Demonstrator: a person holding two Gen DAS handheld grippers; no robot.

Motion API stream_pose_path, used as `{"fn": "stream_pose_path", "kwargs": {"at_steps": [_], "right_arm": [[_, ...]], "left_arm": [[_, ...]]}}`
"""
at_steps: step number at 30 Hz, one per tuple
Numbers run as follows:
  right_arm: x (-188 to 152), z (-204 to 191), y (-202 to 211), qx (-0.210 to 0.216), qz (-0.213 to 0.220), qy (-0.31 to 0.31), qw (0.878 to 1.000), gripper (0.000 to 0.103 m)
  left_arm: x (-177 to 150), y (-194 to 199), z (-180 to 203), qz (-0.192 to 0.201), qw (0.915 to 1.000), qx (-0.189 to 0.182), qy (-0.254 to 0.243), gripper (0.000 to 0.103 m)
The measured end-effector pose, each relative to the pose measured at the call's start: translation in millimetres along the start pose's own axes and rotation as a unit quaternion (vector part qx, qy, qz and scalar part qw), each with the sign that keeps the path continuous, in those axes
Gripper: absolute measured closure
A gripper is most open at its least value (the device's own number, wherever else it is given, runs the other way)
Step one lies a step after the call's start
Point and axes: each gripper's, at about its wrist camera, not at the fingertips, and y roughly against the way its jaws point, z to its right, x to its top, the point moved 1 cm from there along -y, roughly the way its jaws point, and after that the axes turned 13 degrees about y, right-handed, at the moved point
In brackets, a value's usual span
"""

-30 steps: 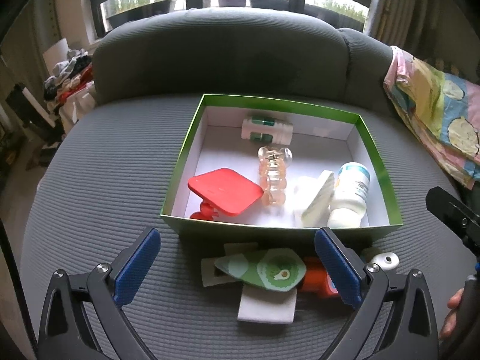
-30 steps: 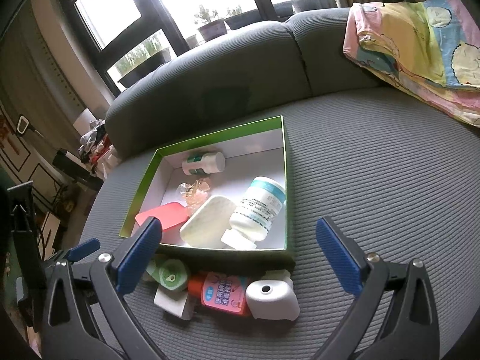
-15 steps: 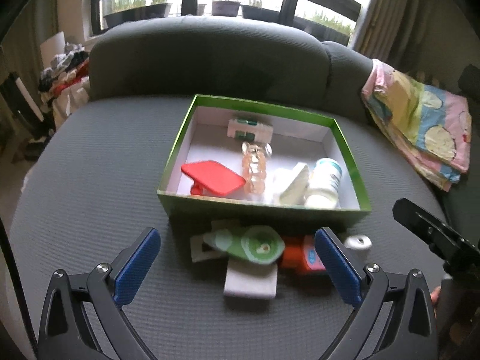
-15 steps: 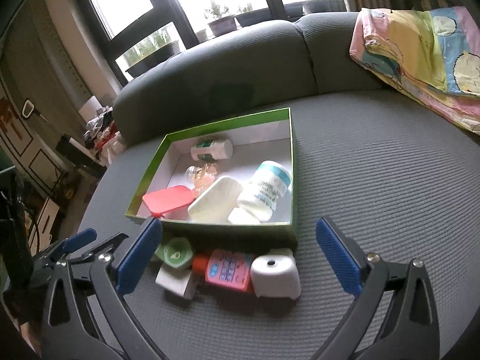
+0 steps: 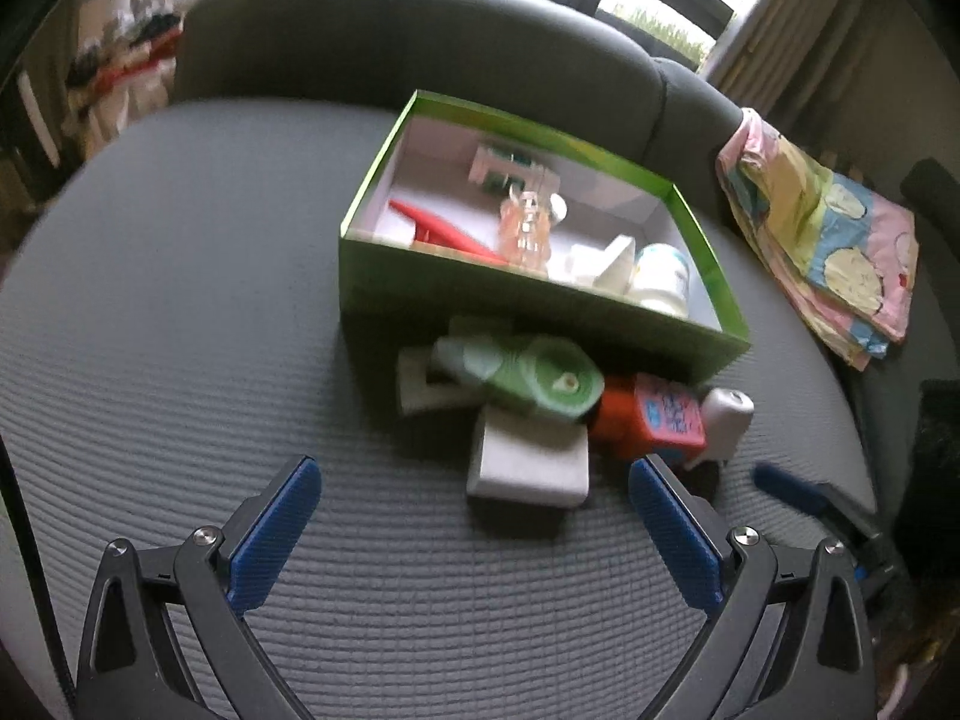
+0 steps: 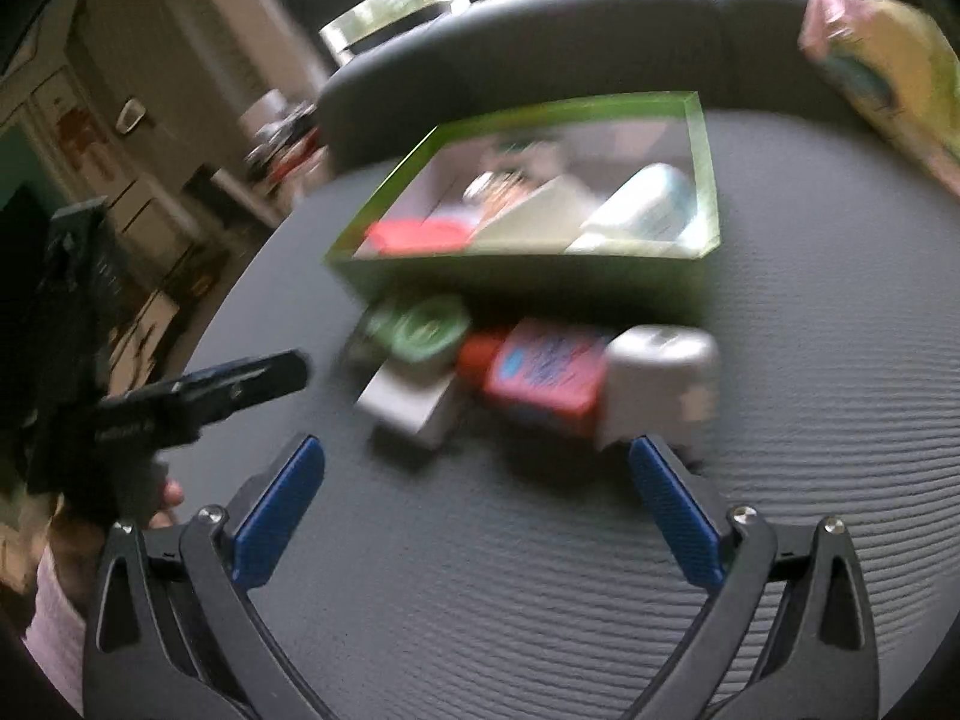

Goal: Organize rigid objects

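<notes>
Both my grippers, left [image 5: 474,528] and right [image 6: 477,507], gape empty over the sofa, the white block [image 5: 528,468] just ahead of the left one, its long side crosswise, in the pile before the box [image 5: 540,300].

Box [image 5: 516,306] sits on sofa seat [image 5: 180,312], backrest [image 5: 420,42] behind it. Blanket [image 5: 822,240] right of box. In box: bottle [image 5: 660,282] at right, block [image 5: 606,261] left of it, clip [image 5: 528,228] mid, flat piece [image 5: 444,231] left, small bottle [image 5: 498,168] at back. Before box, touching in a row: card [image 5: 420,384], round case [image 5: 540,384] on pad [image 5: 528,468], toy [image 5: 654,420], cap [image 5: 726,420] rightmost.
</notes>
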Motion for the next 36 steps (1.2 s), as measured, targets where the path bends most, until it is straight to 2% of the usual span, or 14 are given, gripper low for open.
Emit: {"fn": "stream_pose_path", "kwargs": {"at_steps": [5, 14, 18, 21, 24, 27, 32, 36], "right_arm": [[-5, -22, -34, 0.022, -0.021, 0.028, 0.999, 0.016], [0, -24, -73, 0.013, -0.035, 0.024, 0.999, 0.022], [10, -25, -86, 0.011, -0.031, 0.022, 0.999, 0.026], [14, -30, -94, 0.012, -0.028, 0.028, 0.999, 0.027], [16, -35, -100, -0.003, -0.025, 0.052, 0.998, 0.036], [15, -40, -101, -0.008, -0.027, 0.071, 0.997, 0.038], [15, -33, -98, 0.003, -0.023, 0.062, 0.998, 0.045], [12, -35, -95, 0.002, -0.021, 0.066, 0.998, 0.048]], "left_arm": [[-4, -16, -7, -0.027, 0.9992, -0.026, 0.008, 0.001], [2, -47, -3, -0.063, 0.9968, -0.048, 0.003, 0.001], [3, -58, -1, -0.072, 0.9960, -0.052, 0.004, 0.011], [5, -61, 1, -0.073, 0.9954, -0.062, 0.001, 0.012], [5, -64, 3, -0.079, 0.9943, -0.071, 0.000, 0.033], [3, -64, 4, -0.088, 0.9927, -0.083, -0.005, 0.043], [0, -62, 2, -0.085, 0.9927, -0.085, -0.004, 0.044], [-3, -57, 2, -0.078, 0.9940, -0.077, -0.007, 0.045]]}}
